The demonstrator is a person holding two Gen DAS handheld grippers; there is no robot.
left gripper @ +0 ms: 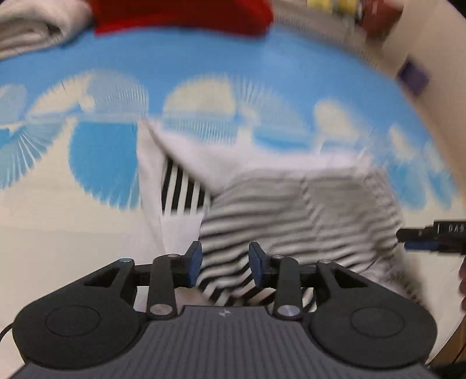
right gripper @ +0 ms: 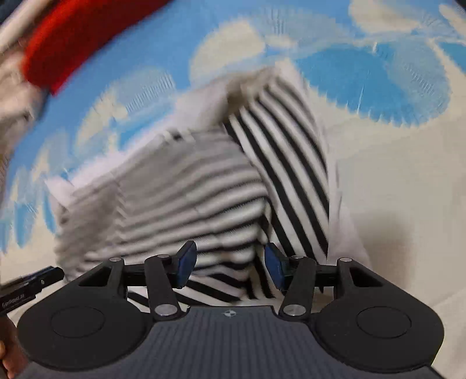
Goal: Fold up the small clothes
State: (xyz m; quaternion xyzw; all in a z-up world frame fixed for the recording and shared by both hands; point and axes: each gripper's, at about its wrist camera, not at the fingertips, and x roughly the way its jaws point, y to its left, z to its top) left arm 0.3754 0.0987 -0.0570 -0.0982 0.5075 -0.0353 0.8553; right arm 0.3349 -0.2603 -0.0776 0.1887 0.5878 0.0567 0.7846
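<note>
Lying partly folded on a blue-and-cream patterned bedsheet point(left gripper: 204, 61), the small black-and-white striped cotton garment point(left gripper: 291, 210) sits directly under both tools. The left gripper point(left gripper: 225, 266) stands with its blue-padded fingers apart, striped cloth seen between them but not pinched. The right gripper point(right gripper: 230, 266) likewise stands apart over the cloth, nothing clamped. A red folded fabric item point(left gripper: 183, 14) and a white folded towel point(left gripper: 32, 26) lie beyond. Lettering on the tool bodies is too blurred to read.
</note>
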